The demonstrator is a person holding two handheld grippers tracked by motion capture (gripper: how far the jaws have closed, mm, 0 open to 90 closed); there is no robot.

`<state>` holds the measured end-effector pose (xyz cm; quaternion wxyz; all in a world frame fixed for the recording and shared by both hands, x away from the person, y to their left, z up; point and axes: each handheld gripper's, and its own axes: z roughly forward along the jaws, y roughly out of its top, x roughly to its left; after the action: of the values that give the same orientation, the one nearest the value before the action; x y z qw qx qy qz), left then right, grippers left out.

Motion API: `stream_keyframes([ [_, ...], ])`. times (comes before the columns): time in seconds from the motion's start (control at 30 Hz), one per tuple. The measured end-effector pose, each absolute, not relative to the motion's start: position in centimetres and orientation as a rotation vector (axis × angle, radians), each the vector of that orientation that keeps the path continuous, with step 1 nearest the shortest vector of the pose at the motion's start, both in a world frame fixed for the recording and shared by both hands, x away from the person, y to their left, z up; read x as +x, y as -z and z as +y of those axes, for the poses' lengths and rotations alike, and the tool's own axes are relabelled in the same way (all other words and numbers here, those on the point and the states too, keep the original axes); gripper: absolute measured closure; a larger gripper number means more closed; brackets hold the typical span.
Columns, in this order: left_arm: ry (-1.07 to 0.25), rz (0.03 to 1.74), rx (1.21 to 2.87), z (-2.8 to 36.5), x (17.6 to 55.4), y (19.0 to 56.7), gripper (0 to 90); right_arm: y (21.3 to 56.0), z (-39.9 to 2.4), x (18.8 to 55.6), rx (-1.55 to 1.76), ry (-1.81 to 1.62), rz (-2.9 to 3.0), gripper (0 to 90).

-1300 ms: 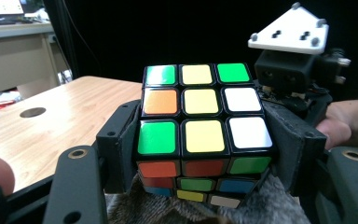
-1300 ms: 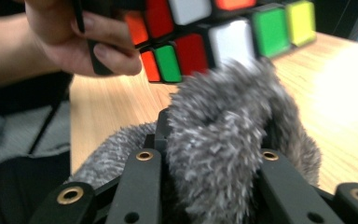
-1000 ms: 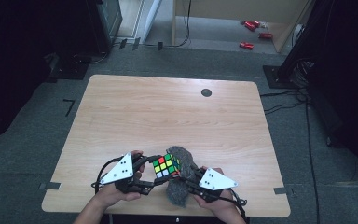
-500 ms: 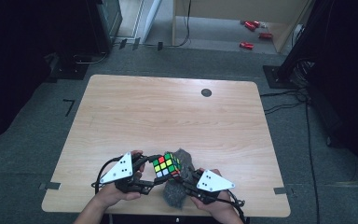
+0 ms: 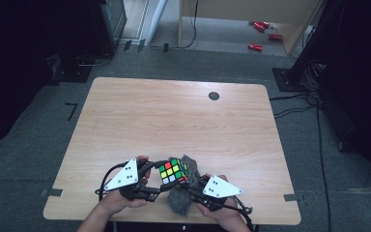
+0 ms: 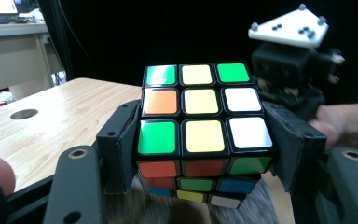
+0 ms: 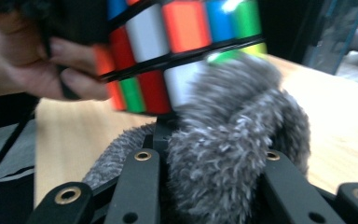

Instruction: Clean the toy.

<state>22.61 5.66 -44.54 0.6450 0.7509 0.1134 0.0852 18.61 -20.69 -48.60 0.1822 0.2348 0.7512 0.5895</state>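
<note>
Little has shifted over the last second: the grey fluffy cloth [image 5: 179, 199] has crept slightly under the cube between your hands, while both grippers stay near the front edge of the light wooden worktop [image 5: 174, 116].

You clamp the multicoloured 3-by-3 puzzle cube [image 5: 173, 172] in your left gripper [image 5: 155, 178], its 2 jaws pressed flat on opposite sides, as the left gripper view shows at the cube [image 6: 200, 135]. That lifts it clear of the worktop and leaves its underside exposed, probably so the cloth can wipe it.

Your right gripper [image 5: 189, 189] is closed on a thick bunch of the cloth [image 7: 233, 154], which bulges up between its jaws and touches the lower face of the cube [image 7: 168, 51].

Both forearms enter from the bottom of the high view, hands turned inward so the grippers face each other, left slightly ahead, right angled up beneath the cube.
</note>
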Motion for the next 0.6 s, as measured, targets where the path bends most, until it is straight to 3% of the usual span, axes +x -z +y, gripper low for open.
stream_keyframes([
  [0.6,-0.204,0.271,1.711,5.9,22.7,44.6,35.3,48.9,-20.3,18.5,0.643,-1.665,2.144,72.6],
])
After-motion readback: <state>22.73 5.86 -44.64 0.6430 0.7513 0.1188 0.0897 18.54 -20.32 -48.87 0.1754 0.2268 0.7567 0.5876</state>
